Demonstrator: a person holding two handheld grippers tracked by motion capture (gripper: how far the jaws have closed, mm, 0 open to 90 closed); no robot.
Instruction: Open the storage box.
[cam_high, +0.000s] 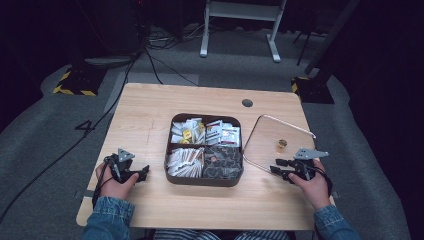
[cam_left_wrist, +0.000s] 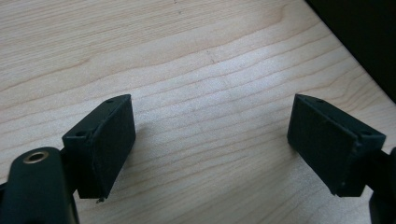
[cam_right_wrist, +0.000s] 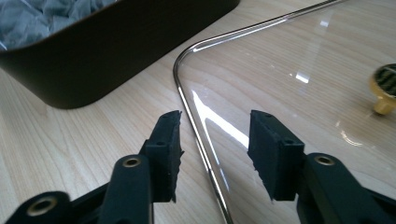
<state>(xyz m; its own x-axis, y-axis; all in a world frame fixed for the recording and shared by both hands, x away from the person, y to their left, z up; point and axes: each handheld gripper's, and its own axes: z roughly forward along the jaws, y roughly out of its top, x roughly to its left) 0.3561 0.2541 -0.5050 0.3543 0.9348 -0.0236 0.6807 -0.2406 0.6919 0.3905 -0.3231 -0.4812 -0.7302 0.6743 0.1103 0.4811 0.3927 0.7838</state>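
Pale wooden table (cam_high: 150, 110) on grey carpet (cam_high: 45, 125), dark room; right gripper (cam_right_wrist: 215, 140) narrowed astride glass lid (cam_right_wrist: 289, 60) rim, unclamped, at three o'clock of brown box (cam_high: 204, 179); left gripper (cam_left_wrist: 210, 140) wide apart.

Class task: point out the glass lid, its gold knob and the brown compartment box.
glass lid (cam_right_wrist: 280, 60): right gripper view, clear pane.
gold knob (cam_high: 282, 145): high view, top.
brown compartment box (cam_high: 205, 181): high view, near wall.

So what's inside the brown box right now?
The brown box has four compartments: yellow-and-white packets far left, red-and-white sachets far right, pale sticks near left, dark wrapped pieces near right. What lies under the top layers is covered.
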